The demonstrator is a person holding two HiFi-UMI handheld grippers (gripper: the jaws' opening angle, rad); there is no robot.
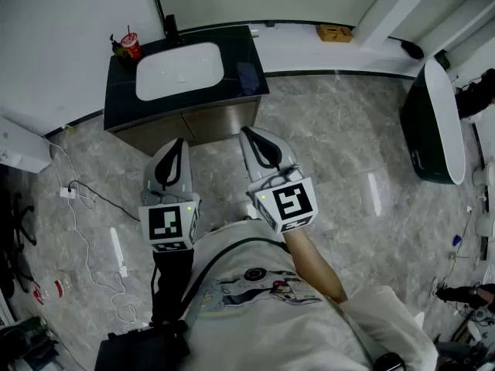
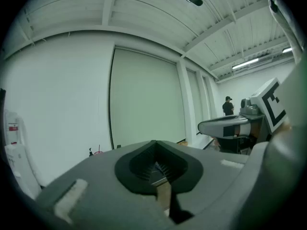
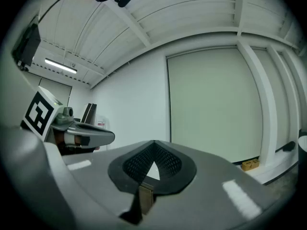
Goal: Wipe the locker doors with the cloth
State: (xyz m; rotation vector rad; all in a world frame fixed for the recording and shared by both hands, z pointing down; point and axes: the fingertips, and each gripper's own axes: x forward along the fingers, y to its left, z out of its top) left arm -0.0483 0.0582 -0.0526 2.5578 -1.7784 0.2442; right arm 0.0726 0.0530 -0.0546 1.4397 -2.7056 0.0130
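Note:
No cloth shows in either gripper. In the head view my left gripper (image 1: 176, 142) and right gripper (image 1: 247, 132) are held side by side over the marble floor, pointing level at a vanity cabinet. Its brown doors (image 1: 207, 124) sit under a black top with a white basin (image 1: 179, 70). Both grippers are shut with nothing between their jaws, as the left gripper (image 2: 156, 146) and right gripper (image 3: 153, 146) views also show. A dark bluish thing (image 1: 249, 76) lies on the counter's right end; I cannot tell what it is.
A red cup (image 1: 131, 45) stands at the counter's back left. A black-and-white tub (image 1: 431, 122) stands at the right. White cables (image 1: 85, 201) trail over the floor at the left. A small cardboard box (image 1: 334, 32) sits by the far wall. A person (image 2: 228, 105) stands far off.

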